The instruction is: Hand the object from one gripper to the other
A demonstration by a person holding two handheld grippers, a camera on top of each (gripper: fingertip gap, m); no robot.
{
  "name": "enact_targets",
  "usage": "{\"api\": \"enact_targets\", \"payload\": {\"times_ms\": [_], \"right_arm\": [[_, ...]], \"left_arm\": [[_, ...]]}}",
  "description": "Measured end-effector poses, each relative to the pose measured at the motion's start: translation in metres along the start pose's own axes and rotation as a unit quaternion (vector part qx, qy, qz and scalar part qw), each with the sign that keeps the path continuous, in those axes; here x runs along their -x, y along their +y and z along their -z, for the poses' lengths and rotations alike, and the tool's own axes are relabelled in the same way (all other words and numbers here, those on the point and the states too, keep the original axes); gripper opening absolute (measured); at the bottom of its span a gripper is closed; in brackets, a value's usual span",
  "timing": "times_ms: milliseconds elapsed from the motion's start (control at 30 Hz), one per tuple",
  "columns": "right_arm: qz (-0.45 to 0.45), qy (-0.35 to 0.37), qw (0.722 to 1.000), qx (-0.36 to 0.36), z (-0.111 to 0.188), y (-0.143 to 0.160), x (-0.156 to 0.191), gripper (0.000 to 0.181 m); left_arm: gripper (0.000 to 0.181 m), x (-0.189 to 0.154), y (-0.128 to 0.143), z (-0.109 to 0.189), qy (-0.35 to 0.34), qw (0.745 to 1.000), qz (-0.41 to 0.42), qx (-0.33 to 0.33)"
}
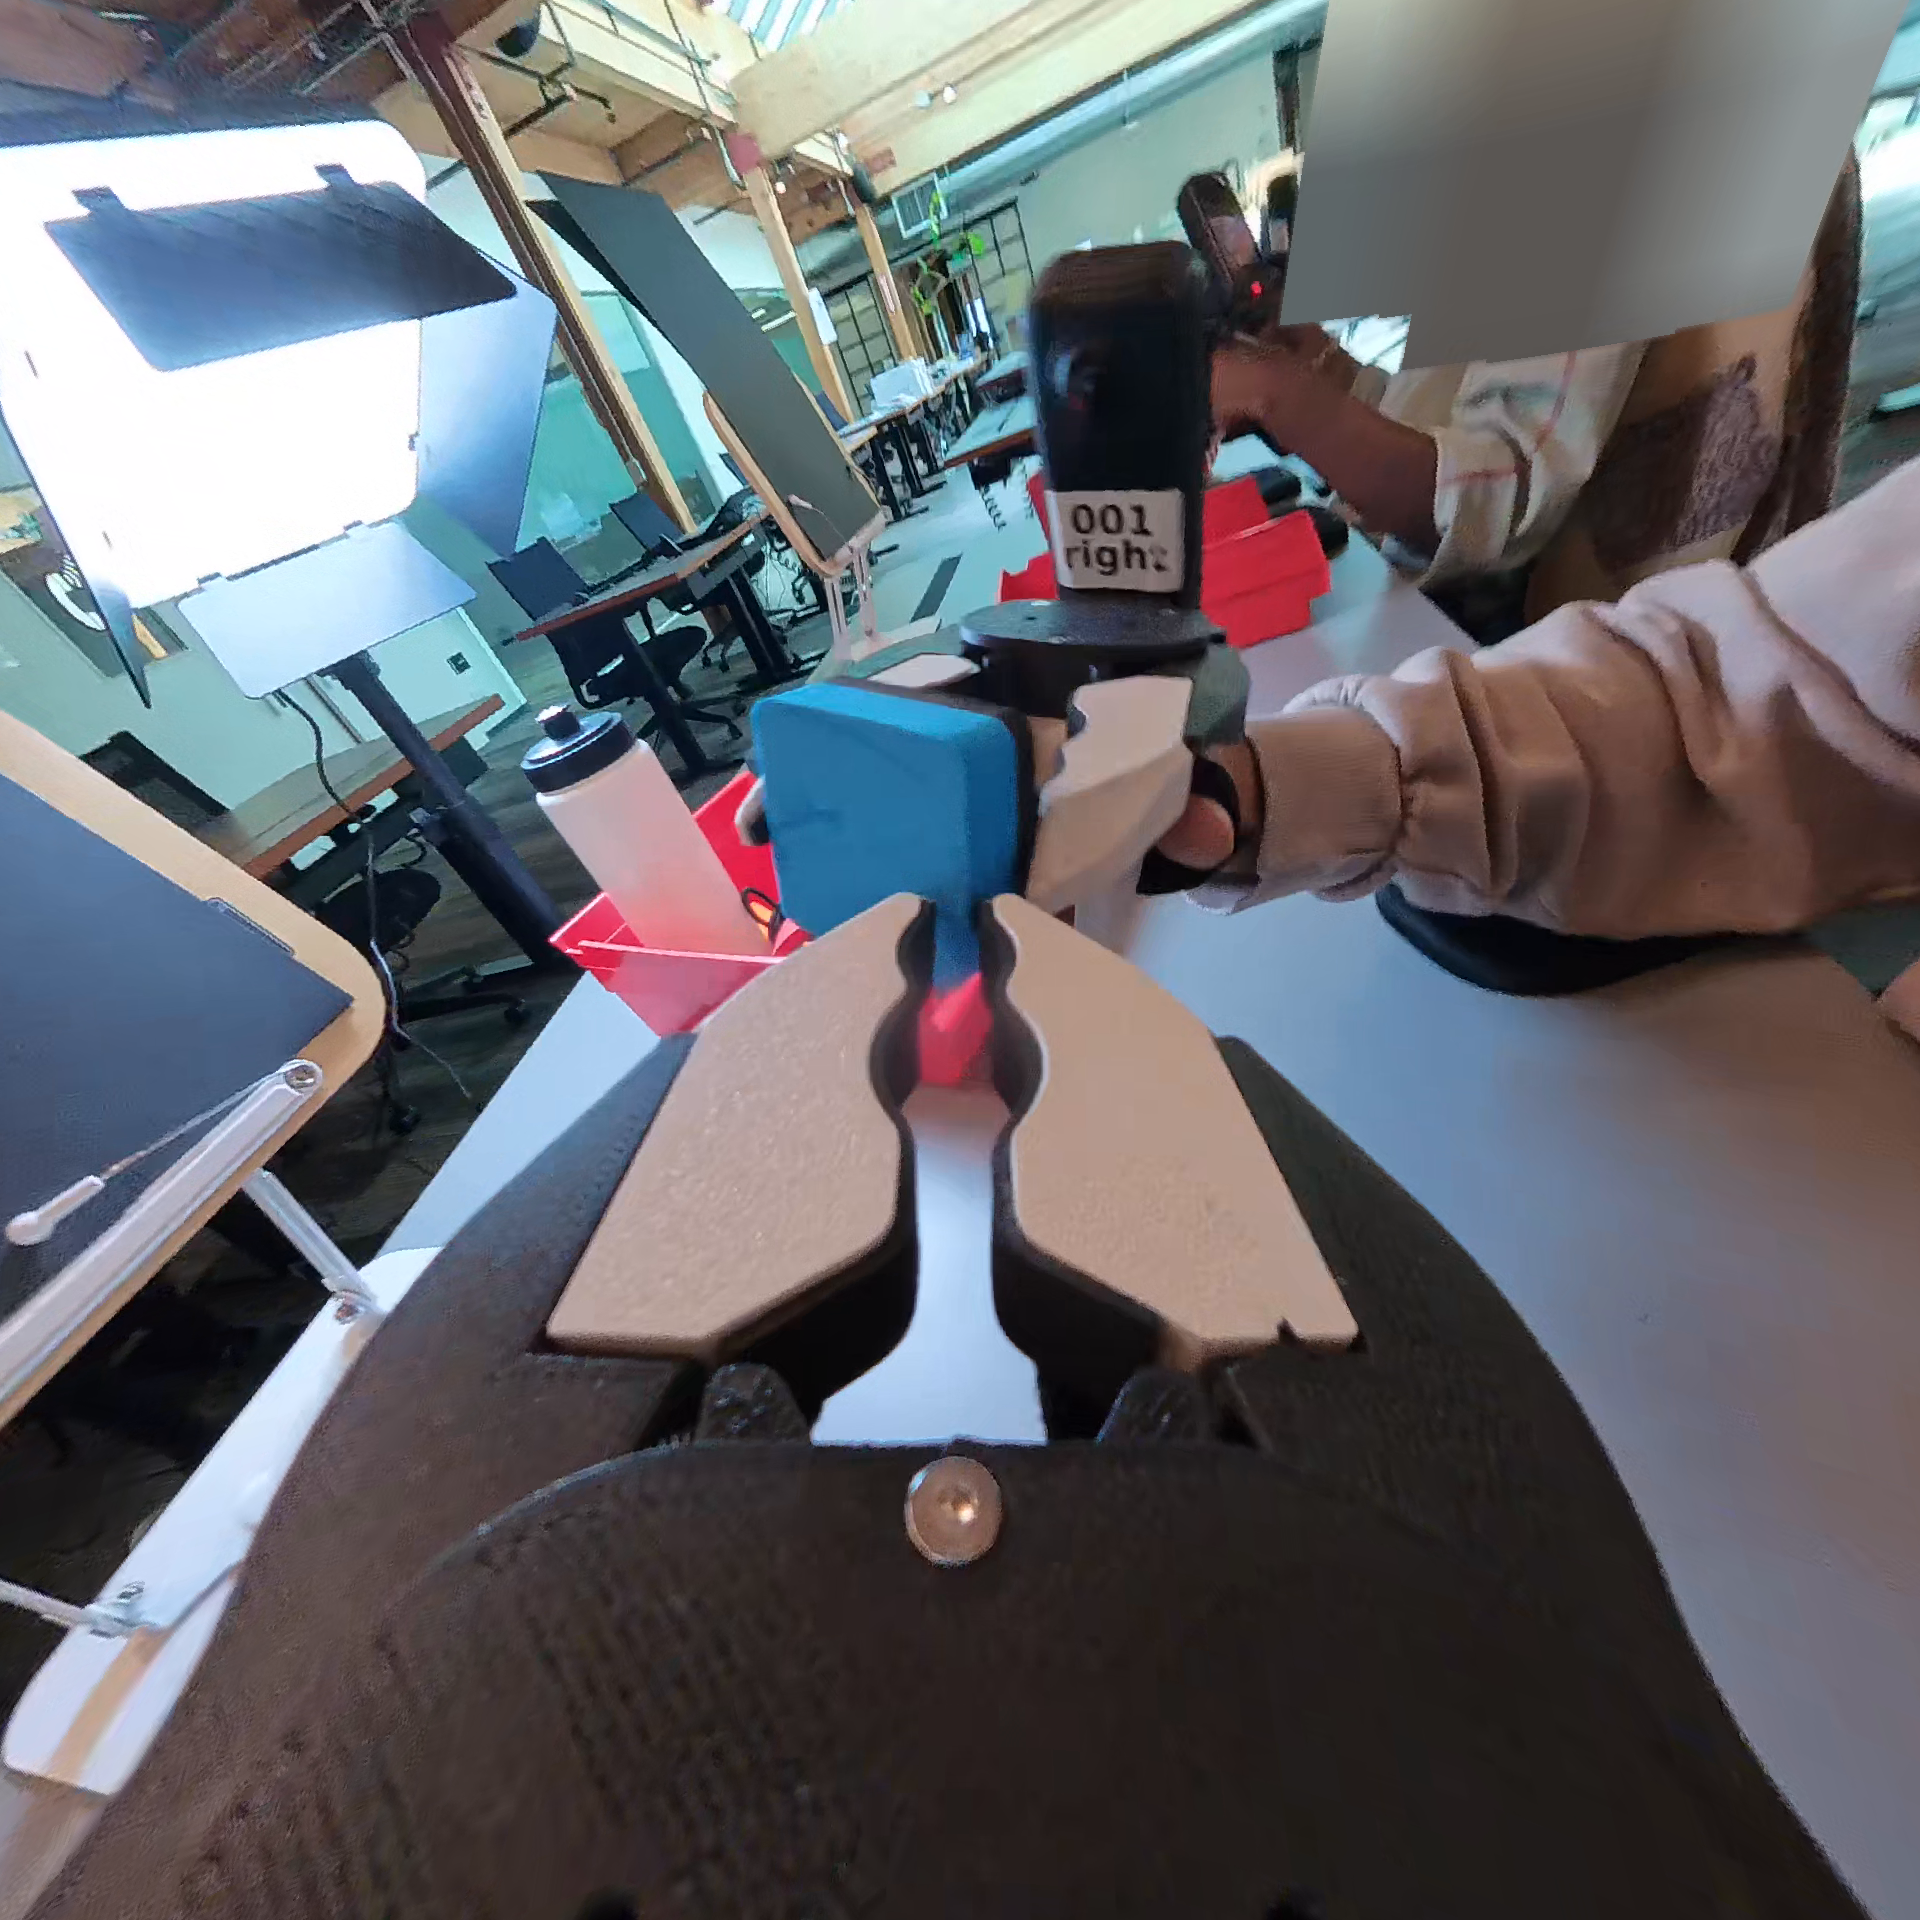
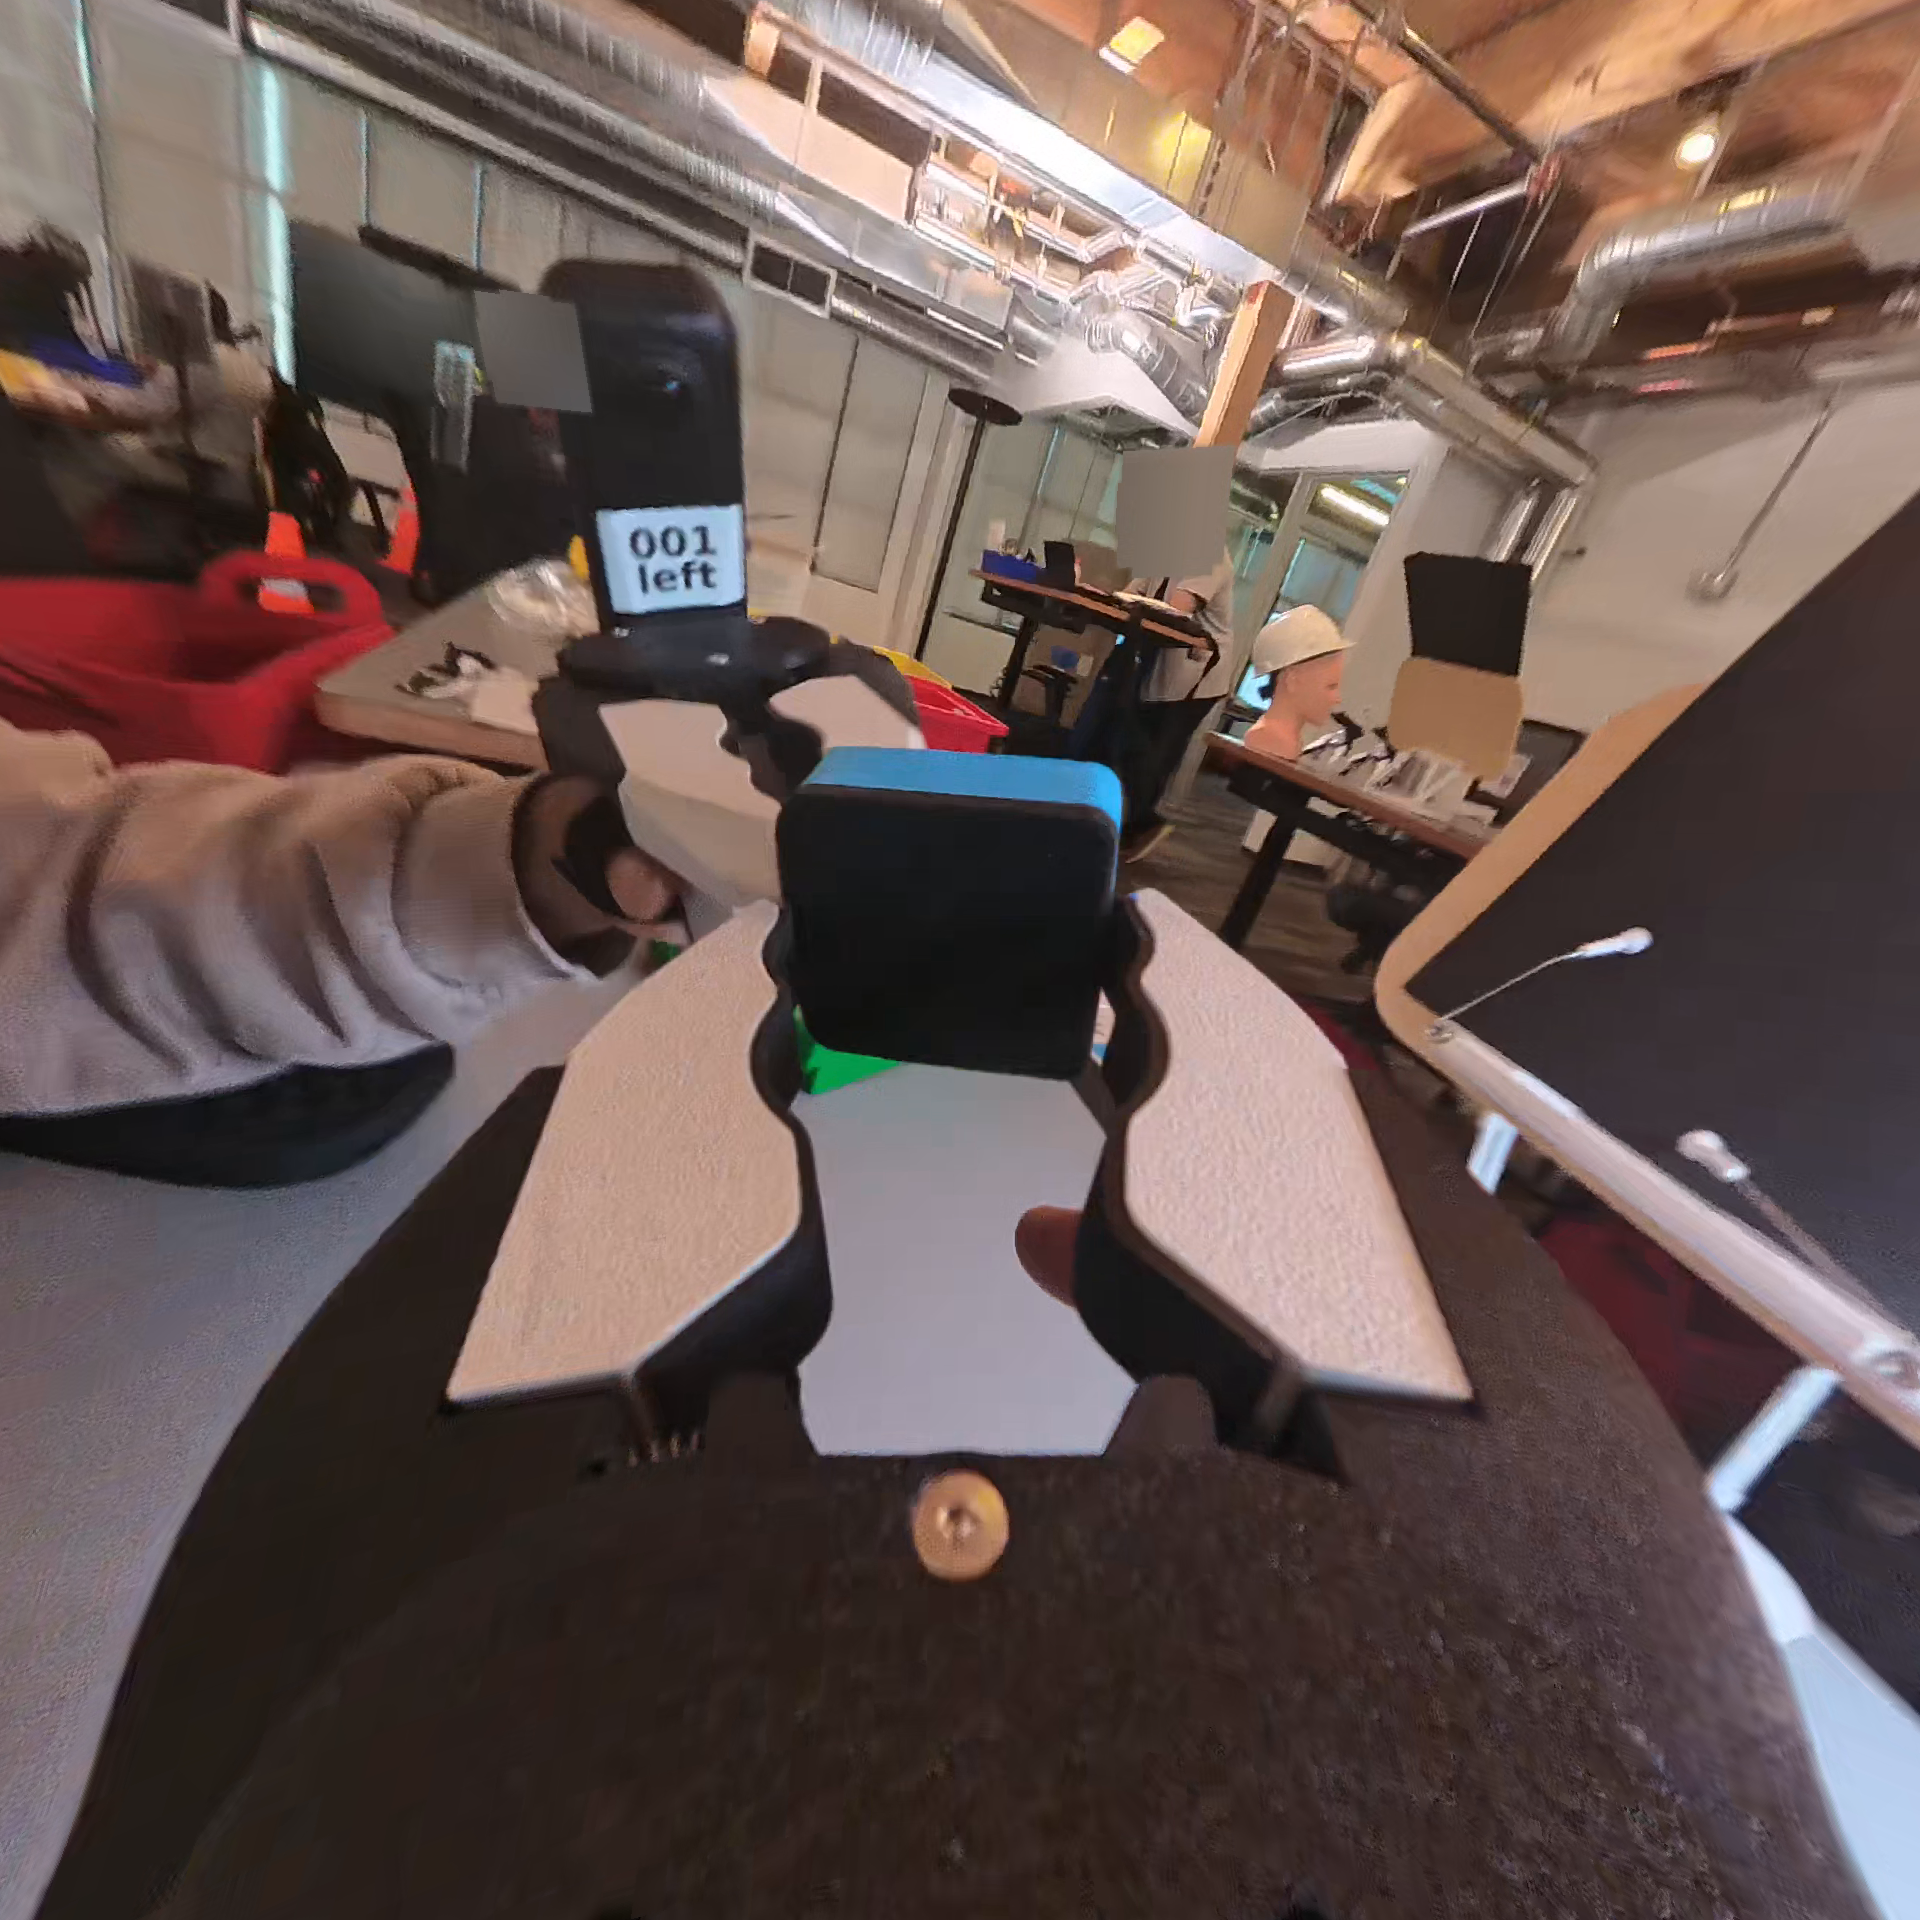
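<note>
A blue foam block (image 1: 883,810) with a black face (image 2: 940,925) is held in the air over the table. My right gripper (image 2: 951,935) is shut on its two sides. In the left wrist view the right gripper (image 1: 894,821) grips the block from behind. My left gripper (image 1: 958,920) is almost closed, and its tips pinch the block's lower edge, with blue filling the narrow gap. In the right wrist view the left gripper's camera mount (image 2: 665,468) rises behind the block, and its tips are hidden.
Below lies the grey table (image 1: 1455,1143), with a green block (image 2: 842,1065) and a red bin (image 1: 665,977) holding a white bottle (image 1: 634,821). Something red (image 1: 945,1034) shows between my left fingers. A framed dark panel (image 2: 1714,883) stands beside the table. Another person's sleeve (image 1: 1507,488) is beyond. Both grippers' tips are close together, under 4 cm apart.
</note>
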State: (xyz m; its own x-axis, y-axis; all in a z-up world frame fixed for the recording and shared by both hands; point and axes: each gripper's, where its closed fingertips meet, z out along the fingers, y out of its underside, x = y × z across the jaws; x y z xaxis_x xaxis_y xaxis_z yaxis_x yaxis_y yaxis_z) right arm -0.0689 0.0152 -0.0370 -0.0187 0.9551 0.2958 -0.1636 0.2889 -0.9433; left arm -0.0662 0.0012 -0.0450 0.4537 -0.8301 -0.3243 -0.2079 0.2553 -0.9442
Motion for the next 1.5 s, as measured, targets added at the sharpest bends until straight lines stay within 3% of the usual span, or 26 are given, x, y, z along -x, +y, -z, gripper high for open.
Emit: {"api": "enact_targets", "payload": {"times_ms": [100, 200, 400, 533, 600, 667, 700, 833, 900, 1000, 1133, 1200, 1267, 1333, 1400, 1500], "right_arm": [[0.083, 0.048, 0.995, 0.008, 0.007, -0.009, -0.01, 0.056], [0.187, 0.11, 0.976, 0.011, 0.014, -0.019, -0.02, 0.057], [0.43, 0.153, 0.888, 0.048, 0.004, -0.018, -0.003, 0.057], [0.524, 0.133, 0.838, 0.067, -0.009, -0.006, 0.018, 0.057], [0.542, 0.13, 0.827, 0.071, -0.011, -0.003, 0.022, 0.057], [0.525, 0.124, 0.838, 0.079, -0.013, 0.001, 0.02, 0.057], [0.495, 0.119, 0.857, 0.08, -0.013, 0.001, 0.018, 0.057], [0.241, 0.057, 0.963, 0.103, -0.007, 0.004, 0.007, 0.064], [0.076, 0.008, 0.995, 0.065, -0.001, -0.007, 0.006, 0.067], [-0.118, -0.037, 0.992, 0.024, 0.003, -0.018, 0.0, 0.069], [-0.294, -0.058, 0.954, 0.024, -0.003, -0.011, -0.005, 0.069], [-0.333, -0.055, 0.941, 0.034, -0.009, -0.004, -0.003, 0.064], [-0.322, -0.05, 0.943, 0.065, -0.015, 0.009, 0.004, 0.055], [-0.288, -0.029, 0.955, 0.065, -0.016, 0.013, 0.002, 0.023], [-0.249, -0.026, 0.965, 0.077, -0.013, 0.015, -0.001, 0.023], [-0.177, -0.055, 0.981, 0.051, -0.003, 0.003, 0.002, 0.023]], "left_arm": [[0.042, 0.008, -0.005, 0.006, 0.012, 0.997, 0.077, -0.017], [0.057, 0.011, -0.009, 0.007, 0.03, 0.988, 0.148, -0.034], [0.077, -0.008, -0.014, -0.006, 0.114, 0.956, 0.263, -0.058], [0.079, -0.018, -0.012, -0.009, 0.166, 0.934, 0.31, -0.058], [0.061, -0.016, -0.006, -0.008, 0.158, 0.941, 0.296, -0.043], [0.06, -0.013, -0.001, -0.007, 0.143, 0.951, 0.272, -0.024], [0.06, -0.009, 0.001, -0.007, 0.122, 0.96, 0.25, -0.016], [0.06, 0.016, 0.005, 0.004, -0.005, 0.995, 0.095, 0.026], [0.059, 0.028, 0.0, 0.01, -0.074, 0.996, -0.001, 0.04], [0.06, 0.039, -0.003, 0.016, -0.161, 0.974, -0.142, 0.072], [0.06, 0.043, 0.001, 0.014, -0.239, 0.902, -0.336, 0.129], [0.06, 0.041, 0.007, 0.009, -0.253, 0.863, -0.409, 0.155], [0.06, 0.034, 0.012, 0.001, -0.246, 0.848, -0.441, 0.161], [0.06, 0.03, 0.016, -0.005, -0.239, 0.85, -0.44, 0.163], [0.061, 0.028, 0.018, -0.007, -0.219, 0.877, -0.399, 0.156], [0.067, 0.014, 0.007, -0.008, -0.139, 0.957, -0.236, 0.096]]}}
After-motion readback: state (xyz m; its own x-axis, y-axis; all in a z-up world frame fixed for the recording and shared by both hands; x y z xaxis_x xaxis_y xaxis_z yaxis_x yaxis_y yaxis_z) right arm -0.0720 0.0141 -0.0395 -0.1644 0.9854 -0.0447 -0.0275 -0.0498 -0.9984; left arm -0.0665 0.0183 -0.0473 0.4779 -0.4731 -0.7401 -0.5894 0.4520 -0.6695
